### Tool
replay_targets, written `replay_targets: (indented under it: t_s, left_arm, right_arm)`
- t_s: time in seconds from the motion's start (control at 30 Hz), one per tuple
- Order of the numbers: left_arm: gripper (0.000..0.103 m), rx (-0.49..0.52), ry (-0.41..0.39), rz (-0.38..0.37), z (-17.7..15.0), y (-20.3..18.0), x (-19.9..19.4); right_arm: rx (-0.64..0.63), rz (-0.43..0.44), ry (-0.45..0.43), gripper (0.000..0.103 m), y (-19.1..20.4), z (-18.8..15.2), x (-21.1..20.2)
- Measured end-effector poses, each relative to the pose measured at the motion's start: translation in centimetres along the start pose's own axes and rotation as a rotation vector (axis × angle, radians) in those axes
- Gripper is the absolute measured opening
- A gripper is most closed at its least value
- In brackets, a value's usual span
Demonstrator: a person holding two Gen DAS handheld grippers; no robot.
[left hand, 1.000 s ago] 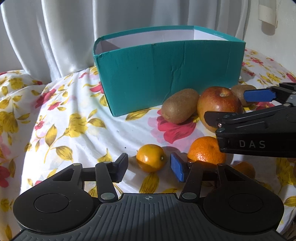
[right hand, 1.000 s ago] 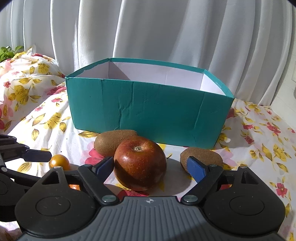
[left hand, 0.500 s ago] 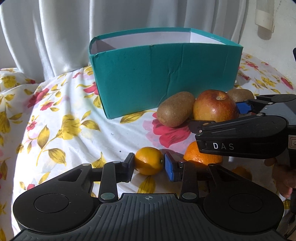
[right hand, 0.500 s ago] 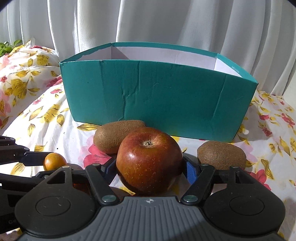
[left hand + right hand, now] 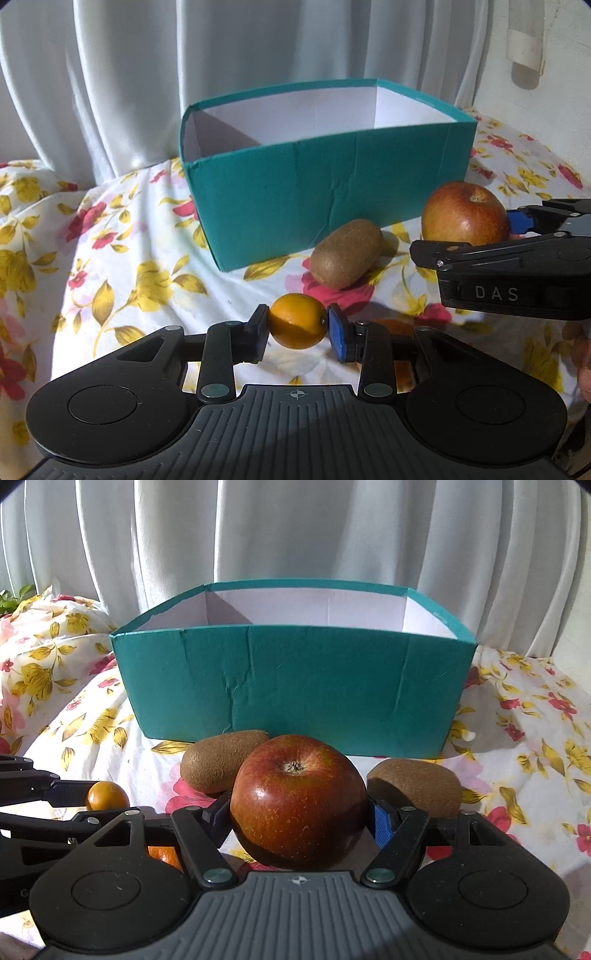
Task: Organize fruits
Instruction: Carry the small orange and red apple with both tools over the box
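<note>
the teal box (image 5: 295,686) stands open-topped straight ahead of both grippers, its near wall (image 5: 332,192) a barrier at low height; what shows of the white inside (the floor is hidden) holds nothing, and open air lies above the rim. between wall and grippers, one kiwi (image 5: 346,253) lies just before the wall, and a second kiwi (image 5: 413,788) sits to the right. the right gripper (image 5: 517,273) crowds the left one's right flank. an orange (image 5: 164,854) lies low between them. bare floral cloth (image 5: 122,266) spreads left.
</note>
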State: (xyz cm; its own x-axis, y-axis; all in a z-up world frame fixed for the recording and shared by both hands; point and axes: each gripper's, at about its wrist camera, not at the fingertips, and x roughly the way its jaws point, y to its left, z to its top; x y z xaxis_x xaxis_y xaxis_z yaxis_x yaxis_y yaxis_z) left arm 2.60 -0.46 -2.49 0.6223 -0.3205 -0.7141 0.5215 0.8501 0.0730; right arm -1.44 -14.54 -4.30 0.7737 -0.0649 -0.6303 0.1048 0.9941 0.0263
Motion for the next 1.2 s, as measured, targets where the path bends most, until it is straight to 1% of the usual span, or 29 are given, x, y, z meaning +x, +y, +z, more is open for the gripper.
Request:
replay_targets:
  t_s: [0.17,0.27,0.3,0.43,0.6,0.7,0.8,0.87,0.93,1.03,1.2]
  left_arm:
    - [0.037,-0.022,-0.056,0.012,3.5,0.1,-2.0]
    - [0.037,-0.052,-0.088,0.037,6.3,0.6,-3.0]
    - [0.037,-0.063,-0.097,0.045,7.2,0.9,-3.2]
    - [0.037,-0.098,-0.124,0.122,11.7,1.6,-4.2]
    - [0.037,-0.13,-0.188,0.155,16.3,2.4,-5.6]
    - [0.037,-0.149,-0.227,0.167,18.3,2.9,-6.1]
    - [0.037,-0.173,-0.219,0.18,18.4,3.2,-5.6]
    - [0.037,-0.176,-0.205,0.185,17.9,3.1,-5.1]
    - [0.037,-0.189,-0.185,0.184,17.2,3.0,-4.4]
    - [0.037,-0.207,-0.16,0.184,16.4,3.2,-3.7]
    - [0.037,-0.229,-0.13,0.183,16.1,3.8,-2.4]
  right_arm:
    - [0.042,-0.014,-0.047,0.072,-1.5,2.2,-2.7]
    - [0.039,-0.033,-0.105,0.072,-2.3,4.2,-4.2]
    - [0.036,-0.043,-0.125,0.072,-2.5,4.8,-4.7]
    - [0.051,-0.07,-0.182,0.072,-3.5,8.0,-6.0]
    - [0.046,-0.091,-0.25,0.072,-4.1,12.3,-6.9]
    - [0.05,-0.096,-0.29,0.072,-4.3,14.4,-7.3]
    - [0.059,-0.096,-0.346,0.072,-4.4,15.6,-7.8]
    - [0.073,-0.096,-0.365,0.072,-4.2,15.6,-7.7]
    - [0.081,-0.086,-0.363,0.072,-4.1,15.0,-7.5]
    - [0.094,-0.068,-0.333,0.072,-3.9,14.3,-6.7]
    - [0.09,-0.064,-0.308,0.072,-3.5,13.9,-5.9]
